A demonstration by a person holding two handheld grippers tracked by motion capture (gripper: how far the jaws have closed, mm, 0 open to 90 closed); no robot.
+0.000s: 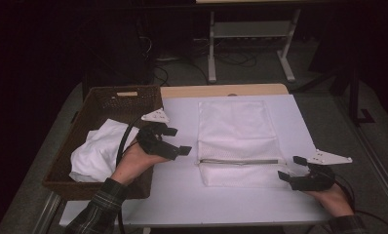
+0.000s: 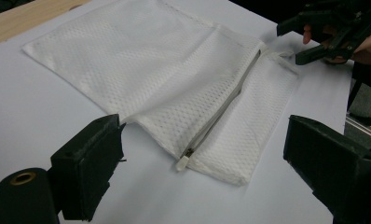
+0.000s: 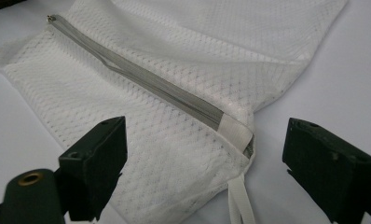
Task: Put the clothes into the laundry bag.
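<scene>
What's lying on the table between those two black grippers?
A white mesh laundry bag with a grey zipper, lying flat between left gripper and right gripper, seen from the high view.

White table (image 1: 182,195) bears mesh bag (image 1: 238,141) and wicker basket (image 1: 104,105)

Between your black claws lies a white mesh laundry bag (image 1: 237,141) with a grey zipper (image 3: 141,81); your sleeve (image 1: 102,204) is plaid.

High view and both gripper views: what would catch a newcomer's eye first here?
A white mesh bag lies flat mid-table, its grey zipper running across it near the person's side. Both grippers flank it with jaws open and nothing held: the left gripper at the zipper's pull end, the right gripper at the tab end. At the table's left, a wicker basket holds white cloth.
</scene>
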